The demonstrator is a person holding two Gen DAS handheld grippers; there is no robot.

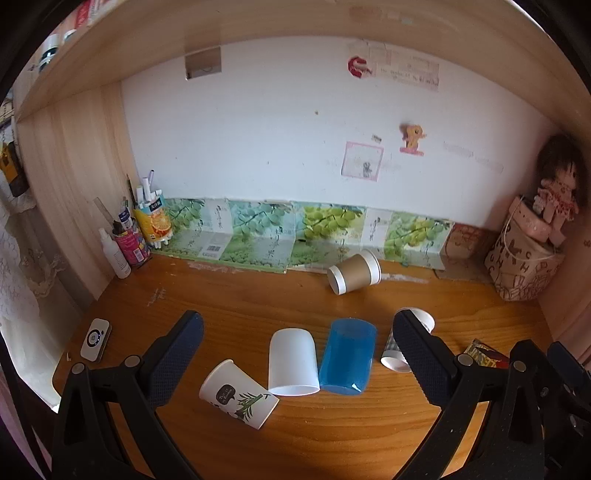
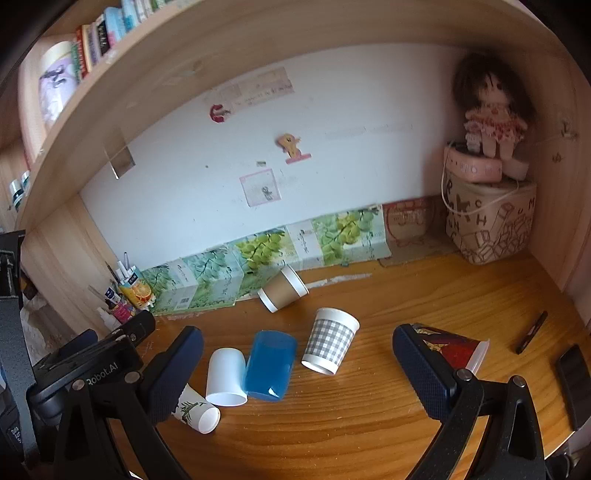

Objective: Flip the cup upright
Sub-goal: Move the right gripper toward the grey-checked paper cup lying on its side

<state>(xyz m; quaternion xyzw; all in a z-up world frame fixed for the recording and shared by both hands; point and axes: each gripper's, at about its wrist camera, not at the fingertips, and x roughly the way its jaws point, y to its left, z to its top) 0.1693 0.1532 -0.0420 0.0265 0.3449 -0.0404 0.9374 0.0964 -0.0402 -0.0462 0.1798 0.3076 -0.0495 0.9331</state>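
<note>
Blue cup (image 1: pixel 347 357) on its side, translucent, mouth toward camera, between left jaws, touching white cup (image 1: pixel 293 363). Checked cup (image 2: pixel 330 346) lies between right jaws. Both jaws wide open, empty. Bare surface (image 2: pixel 369 417) nearside.

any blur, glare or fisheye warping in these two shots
Left wrist view: heavy fisheye bend in the shelf, dark vignette corners, and the doll at the right edge is soft. Right wrist view: same bowing in the shelf, doll slightly blurred, a small highlight on the blue cup, while the desk grain is sharp.
</note>
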